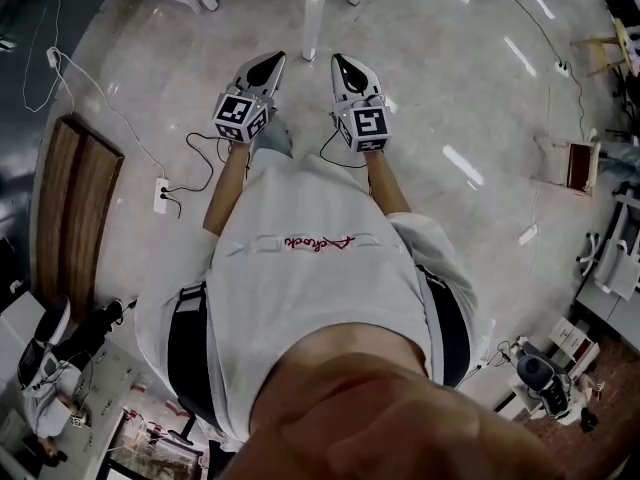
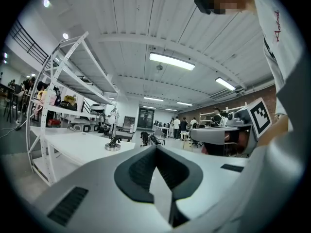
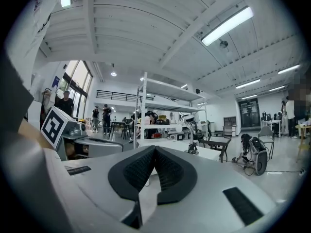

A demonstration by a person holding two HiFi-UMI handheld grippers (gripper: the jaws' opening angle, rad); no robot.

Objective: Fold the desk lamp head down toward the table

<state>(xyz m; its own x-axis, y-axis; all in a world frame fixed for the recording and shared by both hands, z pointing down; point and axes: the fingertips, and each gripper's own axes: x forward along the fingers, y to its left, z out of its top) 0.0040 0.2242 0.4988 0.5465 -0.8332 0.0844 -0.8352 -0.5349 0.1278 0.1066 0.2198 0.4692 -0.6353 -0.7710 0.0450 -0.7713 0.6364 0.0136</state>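
The desk lamp (image 2: 112, 136) stands upright on a round base at the near corner of a white table (image 2: 73, 147), well ahead of me. In the right gripper view the lamp (image 3: 193, 139) shows just right of the jaw tips, its head raised. My left gripper (image 1: 273, 62) and right gripper (image 1: 341, 65) are held side by side at chest height, pointing level toward the table. Both the left gripper (image 2: 155, 147) and the right gripper (image 3: 154, 148) have their jaws shut together with nothing between them. Neither is near the lamp.
A tall white shelf rack (image 2: 58, 81) stands over the table's left side. White table legs (image 1: 312, 18) rise ahead on the polished floor. A power strip with cables (image 1: 161, 194) and a wooden bench (image 1: 75, 208) lie to my left. People stand far back (image 2: 177, 125).
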